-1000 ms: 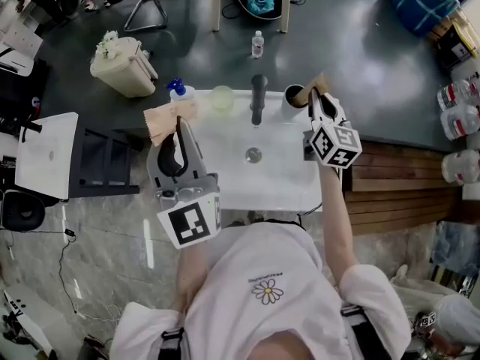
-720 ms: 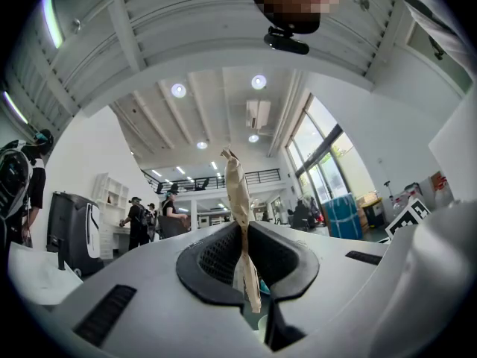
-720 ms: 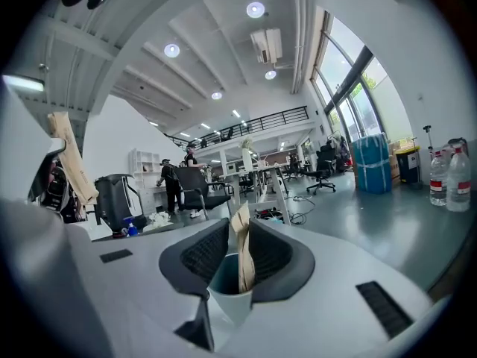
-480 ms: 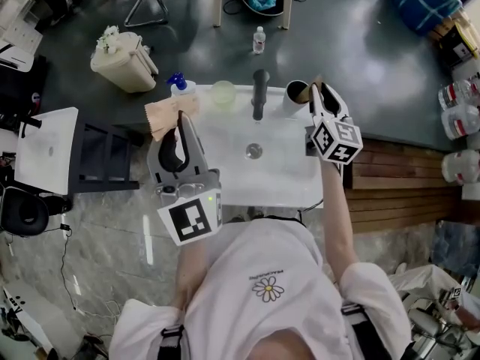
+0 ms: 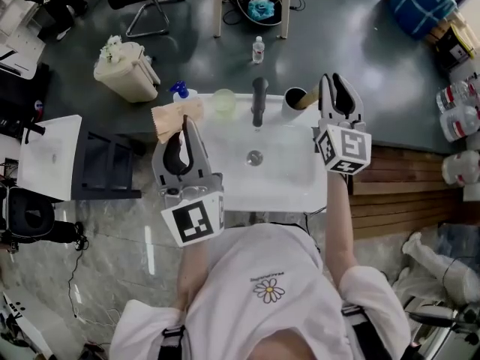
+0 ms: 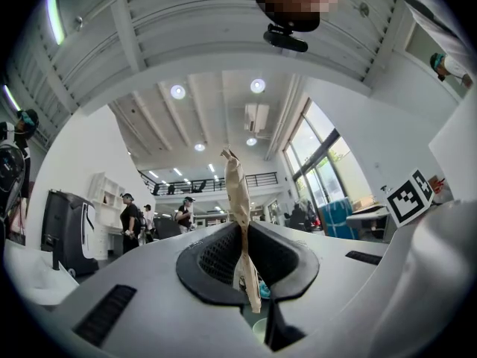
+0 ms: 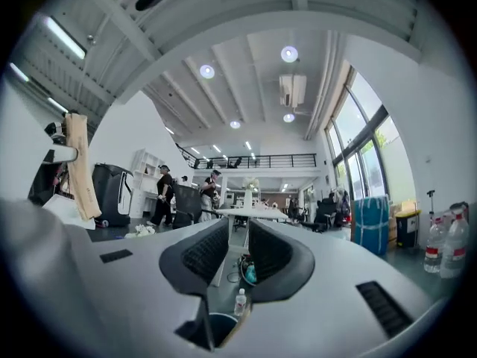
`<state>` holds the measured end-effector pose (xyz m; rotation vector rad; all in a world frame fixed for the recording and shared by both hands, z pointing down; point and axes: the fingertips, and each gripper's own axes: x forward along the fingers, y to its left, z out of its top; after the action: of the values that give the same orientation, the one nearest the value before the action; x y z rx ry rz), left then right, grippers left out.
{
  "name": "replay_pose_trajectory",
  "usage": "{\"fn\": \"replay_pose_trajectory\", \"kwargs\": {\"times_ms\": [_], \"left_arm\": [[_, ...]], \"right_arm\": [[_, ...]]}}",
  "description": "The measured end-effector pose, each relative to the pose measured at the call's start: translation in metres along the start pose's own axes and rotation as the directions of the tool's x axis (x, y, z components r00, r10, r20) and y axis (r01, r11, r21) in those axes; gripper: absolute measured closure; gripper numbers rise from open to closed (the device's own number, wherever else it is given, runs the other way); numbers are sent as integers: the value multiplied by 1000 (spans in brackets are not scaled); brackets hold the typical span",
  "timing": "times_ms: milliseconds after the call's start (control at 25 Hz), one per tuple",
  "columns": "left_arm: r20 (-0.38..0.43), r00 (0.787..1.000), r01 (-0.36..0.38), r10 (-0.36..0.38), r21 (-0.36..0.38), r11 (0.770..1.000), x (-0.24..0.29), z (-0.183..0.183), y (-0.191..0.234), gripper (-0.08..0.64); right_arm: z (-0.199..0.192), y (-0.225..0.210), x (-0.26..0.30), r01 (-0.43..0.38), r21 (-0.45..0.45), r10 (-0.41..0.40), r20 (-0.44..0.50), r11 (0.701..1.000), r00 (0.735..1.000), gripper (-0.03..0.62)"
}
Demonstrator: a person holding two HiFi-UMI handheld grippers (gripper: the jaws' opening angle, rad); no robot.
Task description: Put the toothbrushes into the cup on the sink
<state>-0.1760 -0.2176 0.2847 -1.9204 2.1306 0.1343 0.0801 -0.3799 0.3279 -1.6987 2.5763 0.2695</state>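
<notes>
Our right gripper (image 5: 337,82) hangs with jaws apart and empty beside the cup (image 5: 292,105), where one toothbrush (image 5: 307,100) leans, so we should carry the wrapped toothbrush (image 6: 237,192) clamped in our left gripper (image 5: 182,126) upright over its rim.

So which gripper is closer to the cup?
Right. The right gripper sits open just beside the cup. The left gripper is at the other side of the sink, past the faucet, shut on a paper-wrapped toothbrush.
</notes>
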Motion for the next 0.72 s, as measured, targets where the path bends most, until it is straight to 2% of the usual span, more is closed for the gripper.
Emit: {"fn": "replay_pose_trajectory", "kwargs": {"times_ms": [200, 360, 520, 720], "left_arm": [[16, 1000, 15, -15, -9, 1000, 2, 8, -5, 522], [30, 999, 28, -27, -14, 1000, 3, 11, -8, 522], [31, 999, 35, -34, -15, 999, 0, 13, -8, 522], [35, 999, 36, -36, -13, 999, -1, 12, -8, 522]], "right_arm": [[54, 18, -28, -2, -51, 9, 137, 999, 990, 546], [76, 35, -54, 3, -61, 10, 205, 998, 979, 568], [81, 54, -78, -9, -44, 19, 218, 999, 976, 580], [67, 68, -97, -17, -21, 21, 181, 1000, 983, 580]]}}
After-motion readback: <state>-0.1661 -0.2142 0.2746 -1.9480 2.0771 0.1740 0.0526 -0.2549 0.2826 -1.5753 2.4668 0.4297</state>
